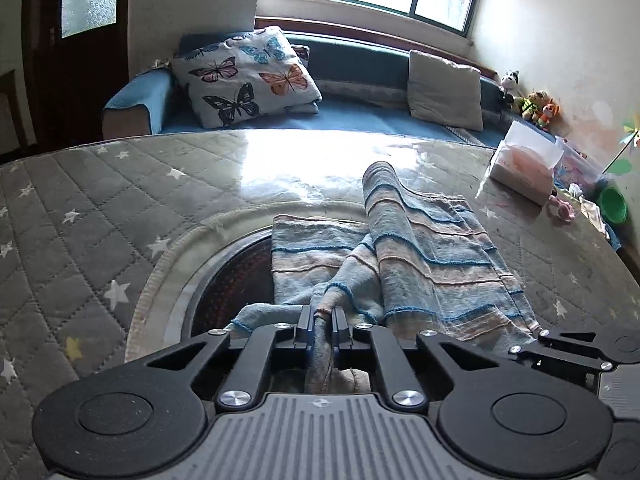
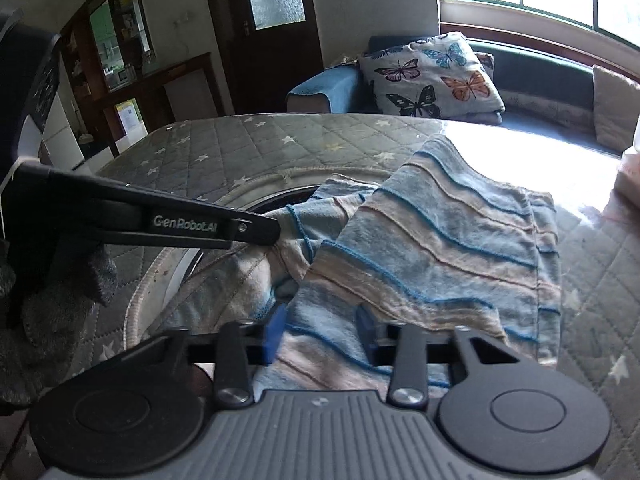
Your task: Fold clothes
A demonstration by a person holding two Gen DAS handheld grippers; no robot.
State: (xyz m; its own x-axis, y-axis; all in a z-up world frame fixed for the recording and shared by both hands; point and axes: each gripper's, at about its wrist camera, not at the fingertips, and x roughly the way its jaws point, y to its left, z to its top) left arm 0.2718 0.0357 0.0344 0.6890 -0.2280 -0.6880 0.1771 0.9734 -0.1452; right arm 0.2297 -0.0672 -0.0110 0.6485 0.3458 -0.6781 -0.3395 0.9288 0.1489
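Note:
A blue and beige striped garment lies partly folded on the quilted star-pattern table cover, over a round dark inset. My left gripper is shut on a bunched edge of the garment near the front. In the right wrist view the garment spreads ahead, and the left gripper comes in from the left, pinching the cloth. My right gripper is open, its blue pads either side of a fold of the garment, resting on the cloth.
A tissue box, small toys and a green cup sit at the table's far right. A blue sofa with a butterfly cushion stands behind the table. A dark door and shelves are at the back left.

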